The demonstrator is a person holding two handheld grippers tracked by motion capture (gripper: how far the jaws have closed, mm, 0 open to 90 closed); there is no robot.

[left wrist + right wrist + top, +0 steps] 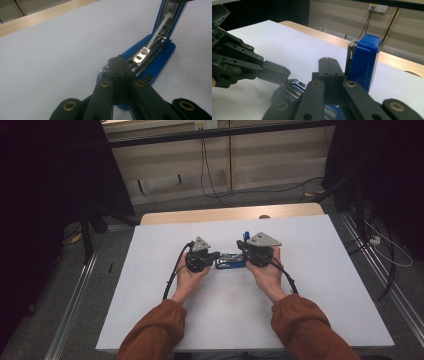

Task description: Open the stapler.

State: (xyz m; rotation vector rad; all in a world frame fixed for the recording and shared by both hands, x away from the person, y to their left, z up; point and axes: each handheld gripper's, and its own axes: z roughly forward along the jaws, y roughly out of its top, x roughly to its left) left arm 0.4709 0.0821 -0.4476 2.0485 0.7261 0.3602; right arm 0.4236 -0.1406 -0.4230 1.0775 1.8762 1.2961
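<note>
While you hold both grippers inward at the middle of the table (320,285), one blue stapler (230,261) lies between them, approx. halfway between the left and right edges and a bit nearer the far edge than the near one. Its lid is swung up: in the right gripper view the blue top arm (363,62) stands upright just beside your right gripper's tips, and the chrome magazine (291,89) lies flat below. In the left gripper view the open metal track (147,53) runs along the blue base (160,63).

Your left gripper (119,65) has its 2 jaws pressed together w/ nothing between; the tips sit at the stapler's front end, touching or nearly so, can't tell which. Your right gripper (328,65) is likewise closed tight, empty, tips beside the raised arm at the stapler's other end.

Counts: 1 stapler, 2 grippers, 2 hands, 2 rust-orange sleeves (155,332) coming in from the near edge. One cable (172,275) trails from each gripper across the white top. A strip of bare wood (225,214) shows along the far edge.
</note>
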